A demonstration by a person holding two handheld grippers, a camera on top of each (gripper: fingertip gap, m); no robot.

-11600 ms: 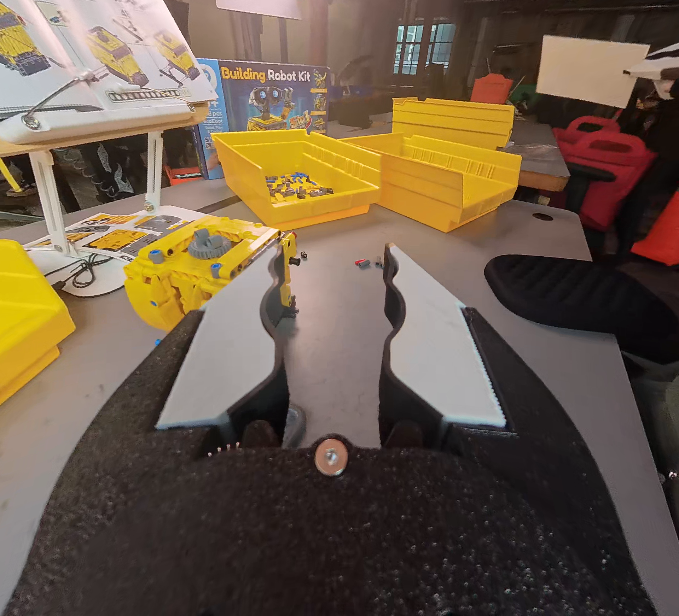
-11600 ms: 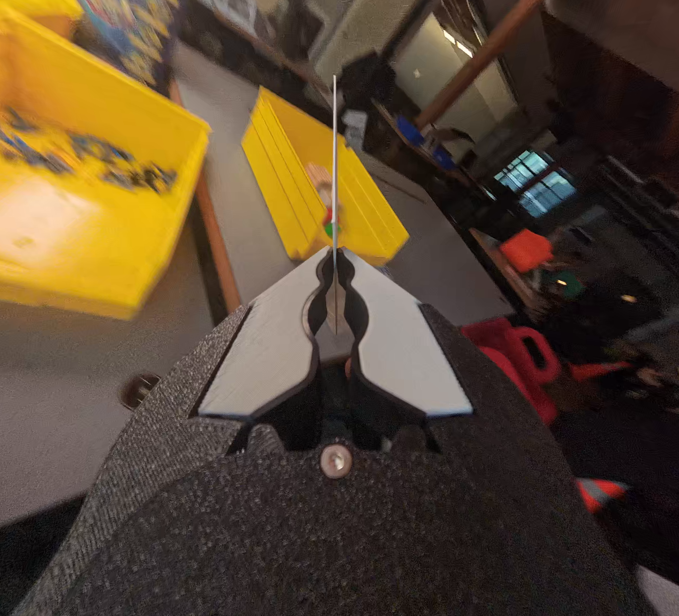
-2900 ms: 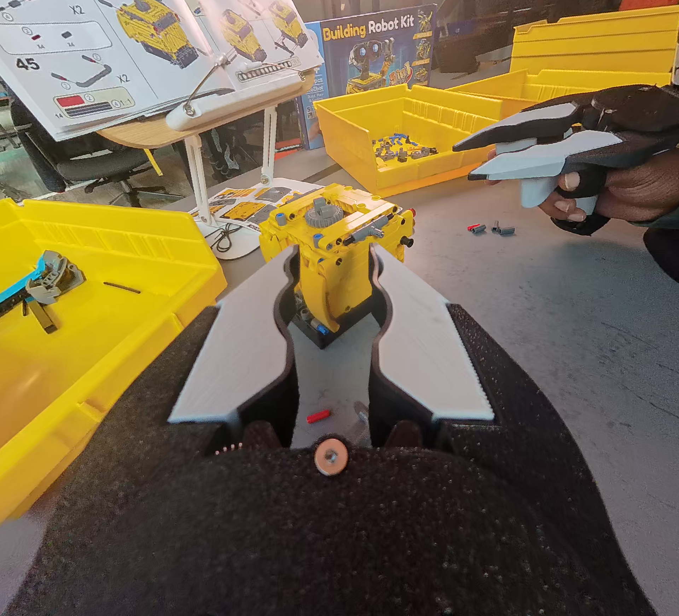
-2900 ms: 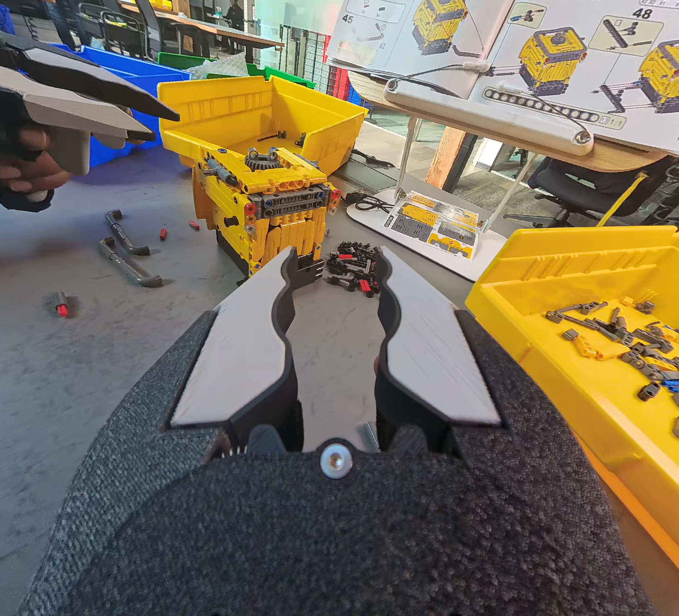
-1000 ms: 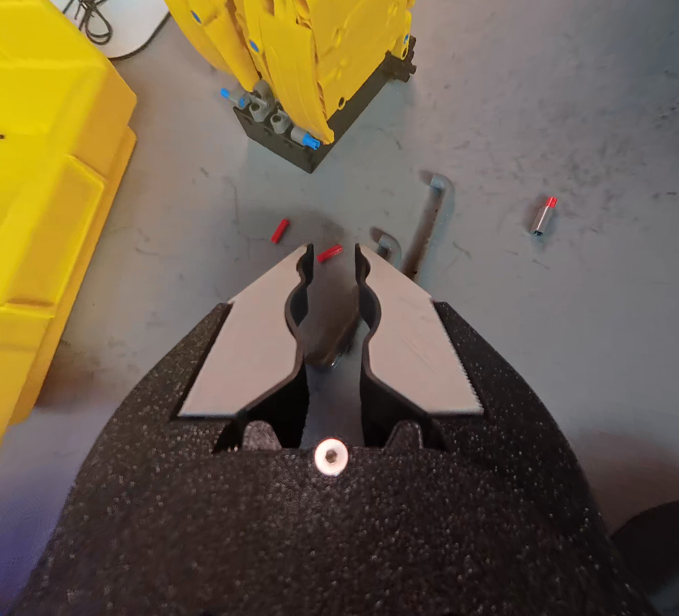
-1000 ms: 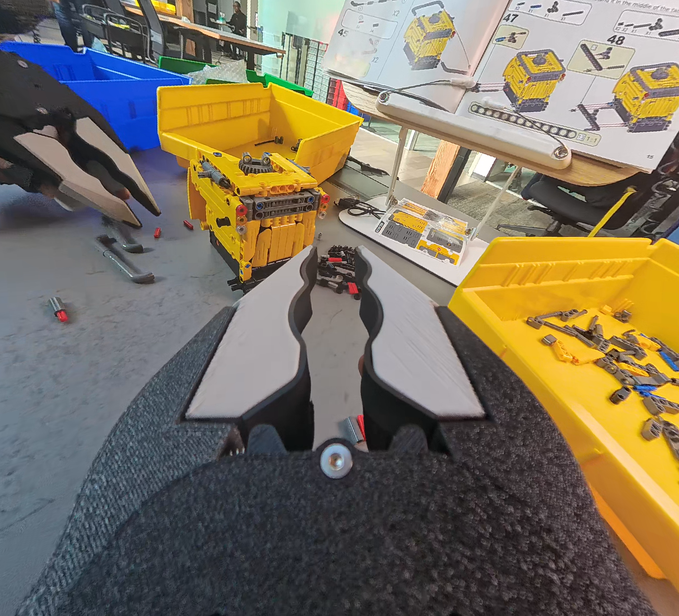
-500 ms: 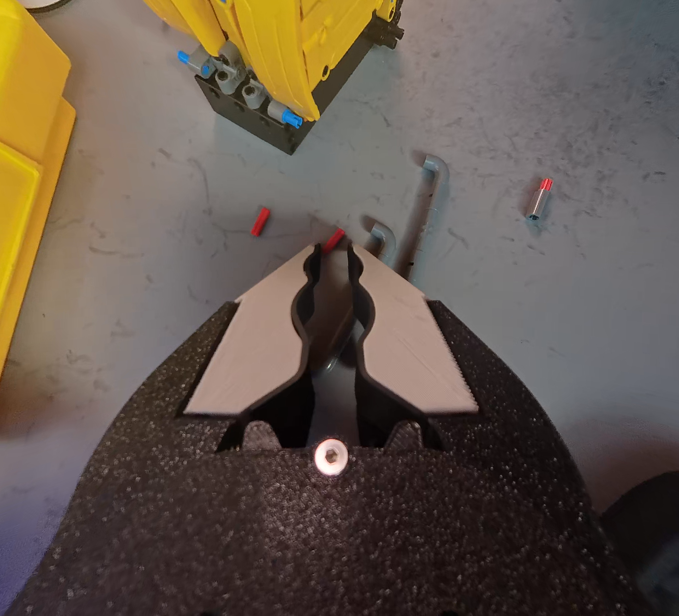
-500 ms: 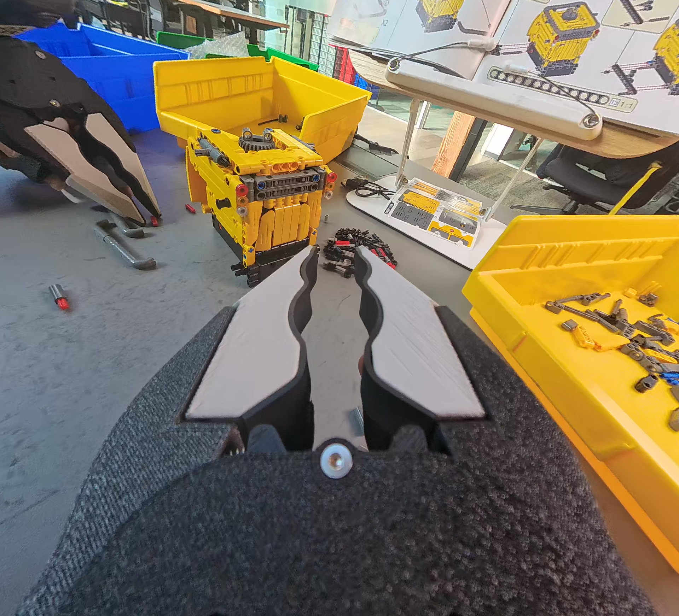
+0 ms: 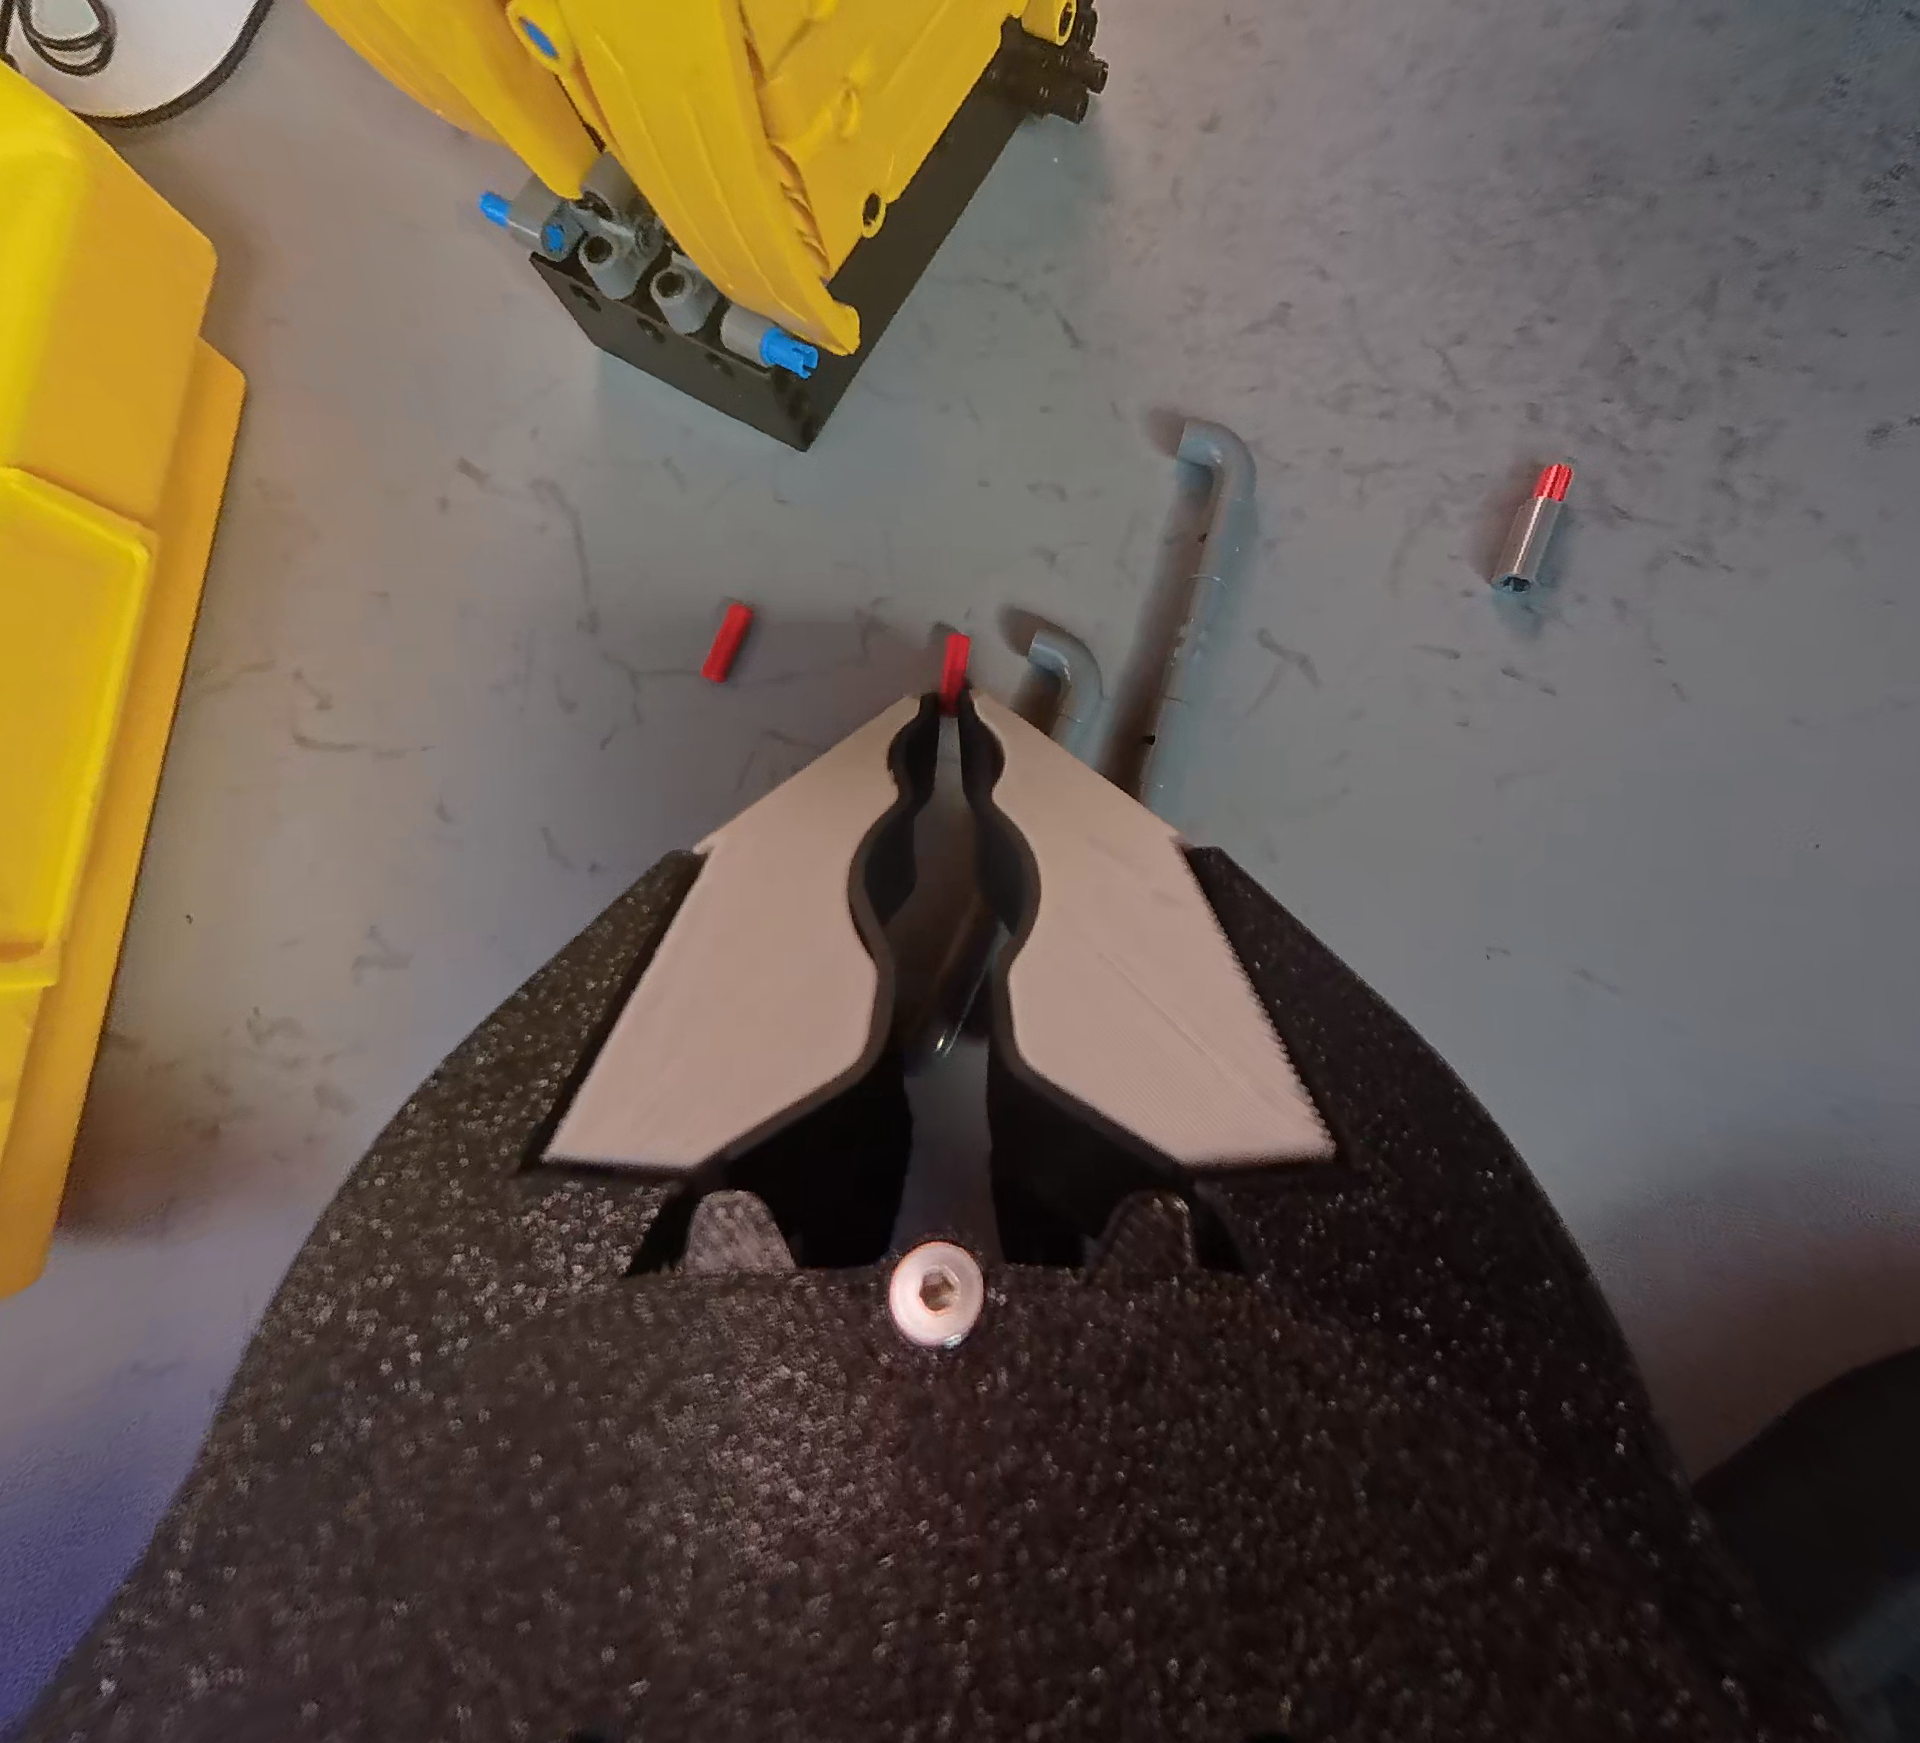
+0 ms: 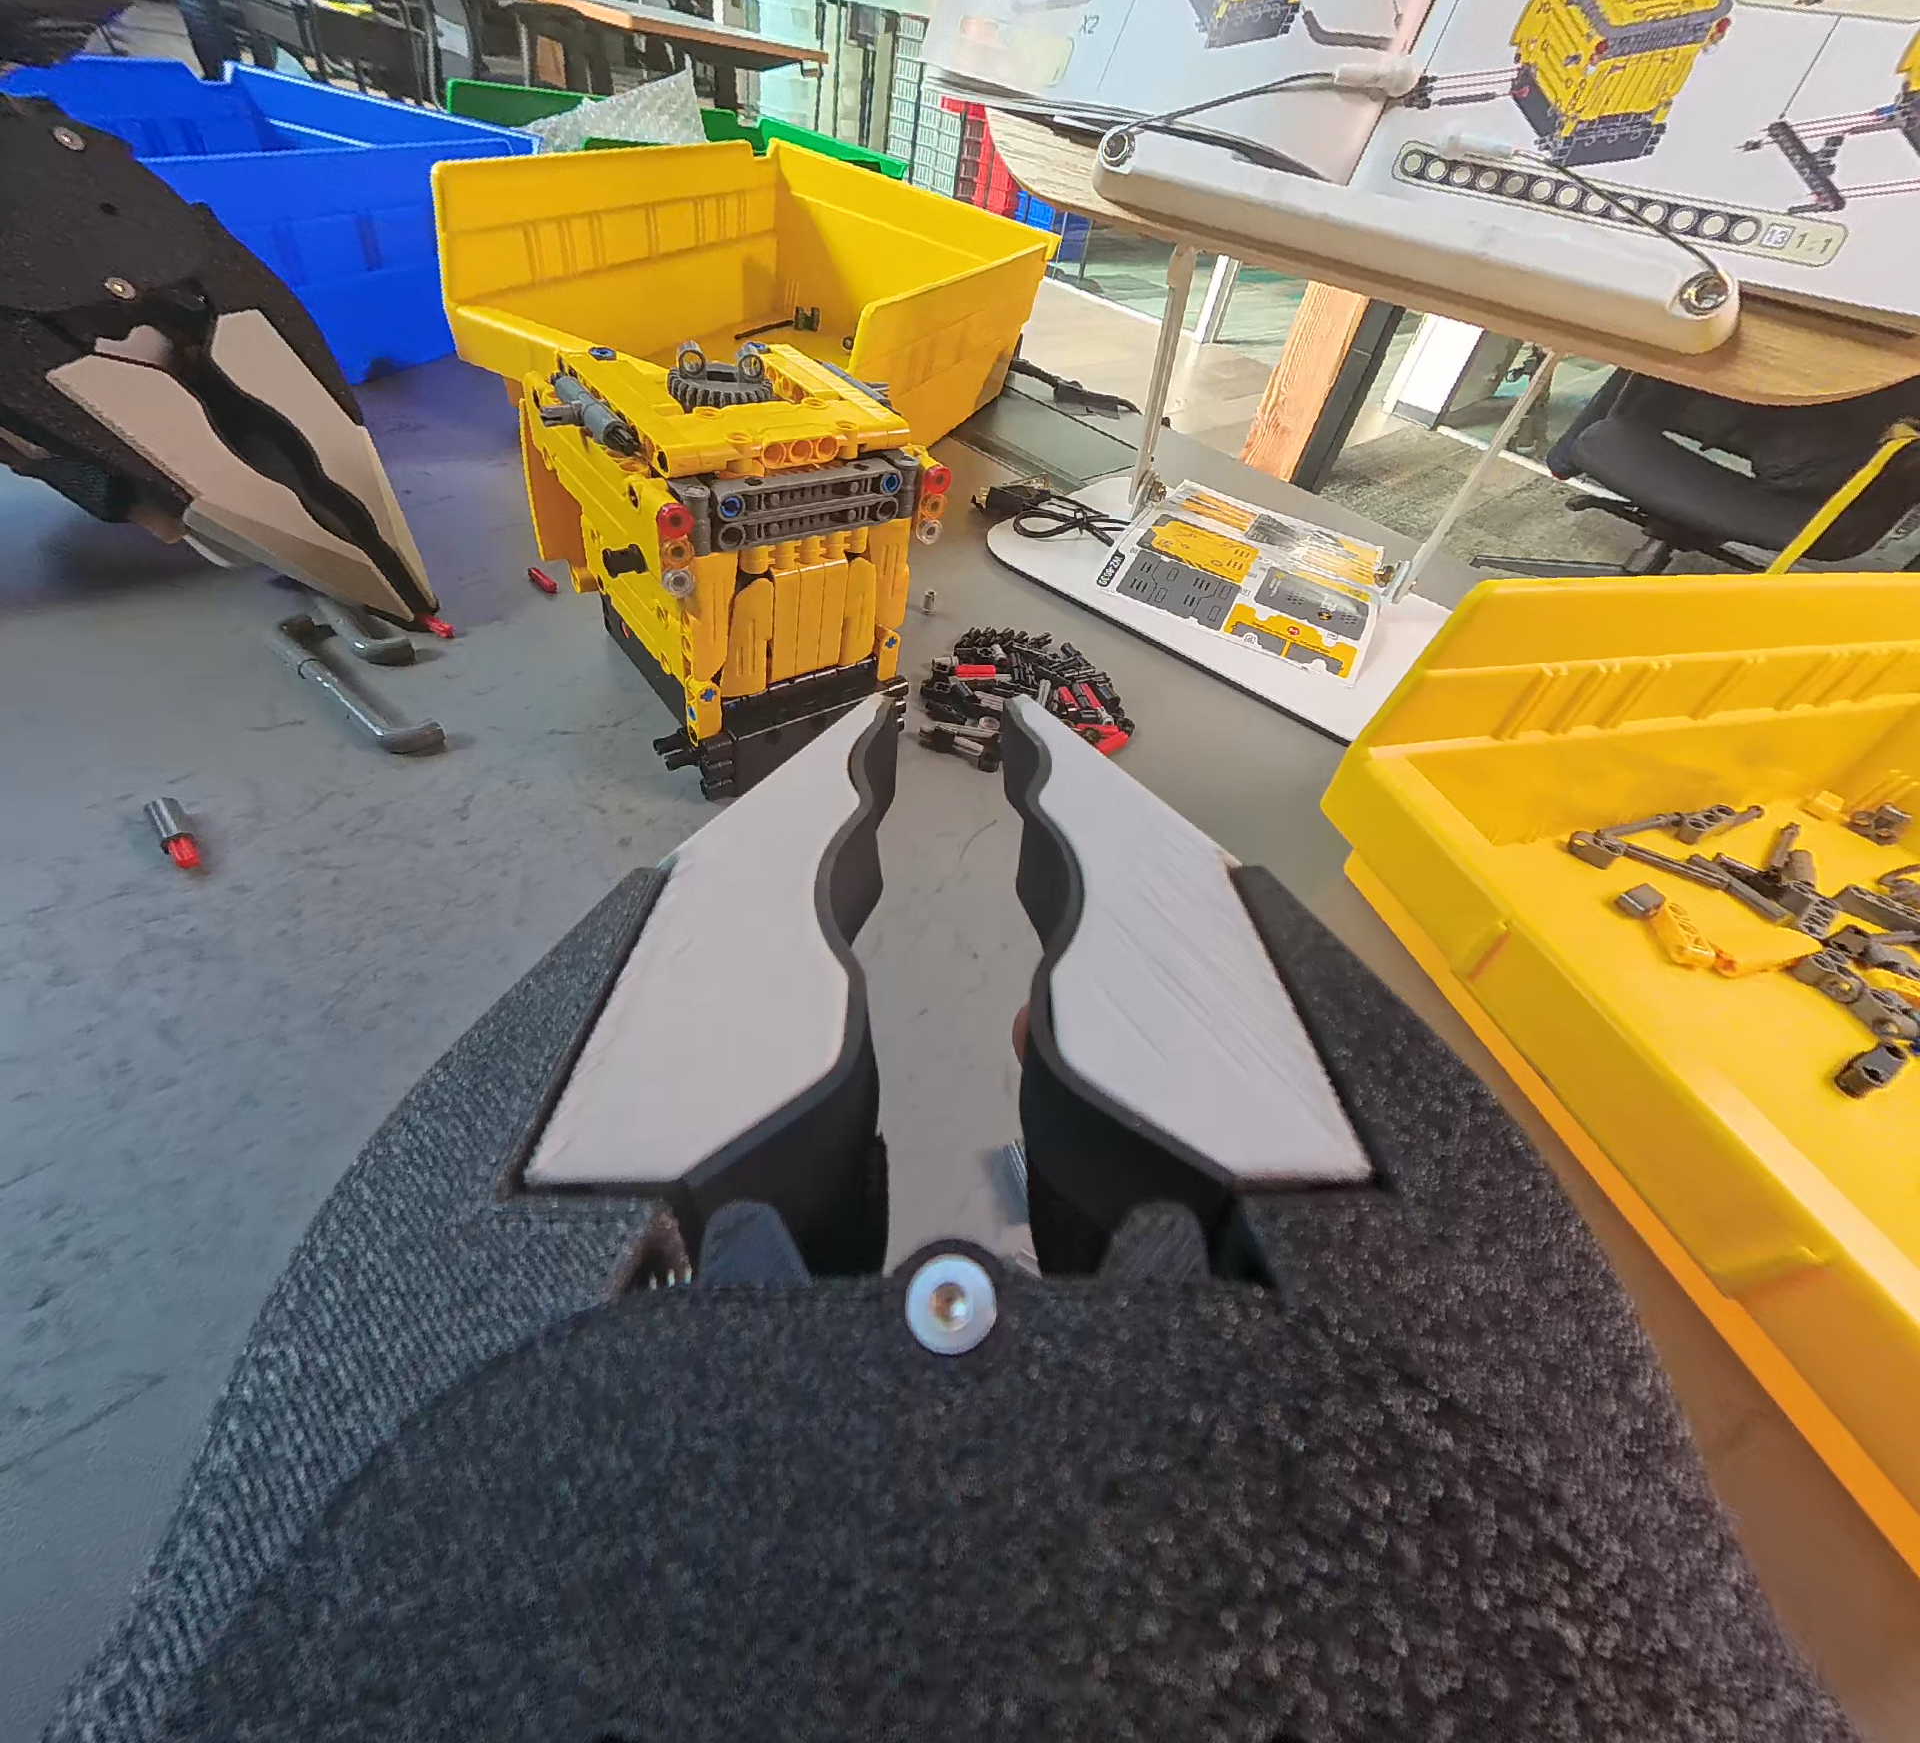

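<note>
My left gripper (image 9: 948,704) points down at the grey table and is shut on a small red pin (image 9: 954,660), which sticks out past its tips. It also shows in the right wrist view (image 10: 421,618) at far left, tips at the table. Two grey L-shaped rods (image 9: 1184,602) lie just right of it. A second red pin (image 9: 726,642) lies to its left. The yellow block model (image 10: 748,540) stands beyond. My right gripper (image 10: 948,727) is partly open and empty, hovering in front of the model and a pile of small black and red pins (image 10: 1023,691).
A grey connector with a red tip (image 9: 1529,527) lies to the right. Yellow bins stand at the left (image 9: 73,654), behind the model (image 10: 727,259) and at the right with grey parts (image 10: 1662,914). An instruction booklet on a stand (image 10: 1455,83) rises over the table. Tip to tip, the grippers are about 25 cm apart.
My left gripper has closed its fingers on the red pin, which now points straight ahead. My right gripper has stayed partly open and drifted slightly nearer the model.
</note>
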